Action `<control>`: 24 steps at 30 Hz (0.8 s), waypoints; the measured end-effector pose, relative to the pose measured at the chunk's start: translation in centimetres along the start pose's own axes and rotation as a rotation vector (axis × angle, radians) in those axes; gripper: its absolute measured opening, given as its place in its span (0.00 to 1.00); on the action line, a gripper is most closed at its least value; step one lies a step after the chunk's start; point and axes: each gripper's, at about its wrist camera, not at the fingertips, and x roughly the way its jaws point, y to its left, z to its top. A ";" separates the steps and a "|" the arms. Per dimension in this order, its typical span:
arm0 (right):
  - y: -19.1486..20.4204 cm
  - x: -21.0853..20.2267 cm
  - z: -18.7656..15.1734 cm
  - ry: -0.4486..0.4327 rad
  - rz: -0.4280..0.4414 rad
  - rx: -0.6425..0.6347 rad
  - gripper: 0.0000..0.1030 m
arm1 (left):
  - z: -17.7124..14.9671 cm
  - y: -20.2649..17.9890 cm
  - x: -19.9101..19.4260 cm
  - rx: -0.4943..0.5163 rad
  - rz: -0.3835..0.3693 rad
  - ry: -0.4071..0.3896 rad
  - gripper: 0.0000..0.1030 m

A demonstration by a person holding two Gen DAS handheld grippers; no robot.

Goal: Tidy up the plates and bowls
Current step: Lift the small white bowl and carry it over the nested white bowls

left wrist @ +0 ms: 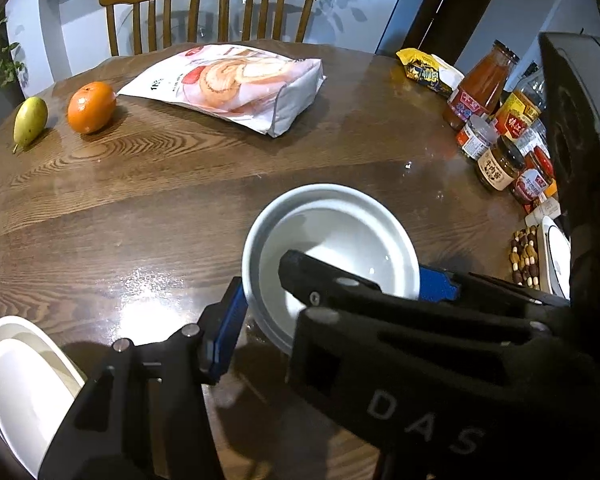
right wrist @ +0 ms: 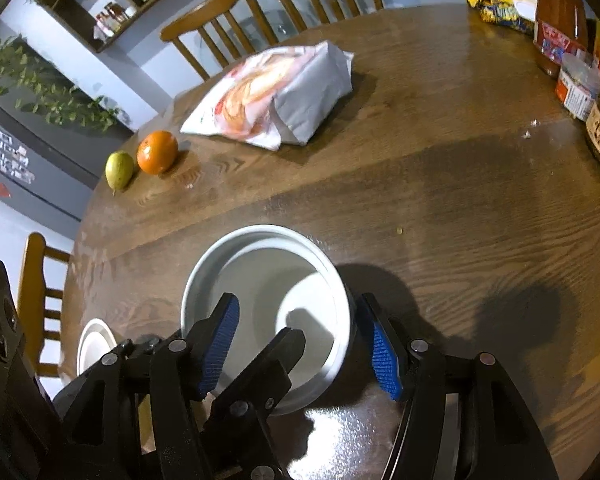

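A white bowl (left wrist: 332, 236) stands on the wooden table (left wrist: 180, 200). In the left wrist view my left gripper (left wrist: 332, 304) is open, its blue pads on either side of the bowl's near rim; the left pad touches the rim. In the right wrist view the same bowl (right wrist: 260, 280) sits between the blue pads of my right gripper (right wrist: 300, 344), which is open around it, left pad inside the rim, right pad outside. The black tip of the other gripper reaches into the bowl. Stacked white plates (left wrist: 20, 384) lie at the near left edge; they also show in the right wrist view (right wrist: 94, 344).
A snack bag (left wrist: 228, 84), an orange (left wrist: 91, 107) and a pear (left wrist: 30, 120) lie at the far side. Sauce bottles and jars (left wrist: 496, 128) crowd the right edge, with a bead mat (left wrist: 524, 256) and another white dish (left wrist: 556, 260). Two chairs (left wrist: 212, 8) stand behind.
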 end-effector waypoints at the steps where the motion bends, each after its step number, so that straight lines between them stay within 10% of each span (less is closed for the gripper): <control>1: -0.2 0.2 0.0 0.004 0.005 0.008 0.62 | 0.0 0.0 0.2 -0.003 0.001 -0.001 0.47; 24: 1.7 -2.8 -0.2 -0.079 0.008 0.003 0.44 | 0.1 -0.1 -3.2 -0.037 0.050 -0.040 0.48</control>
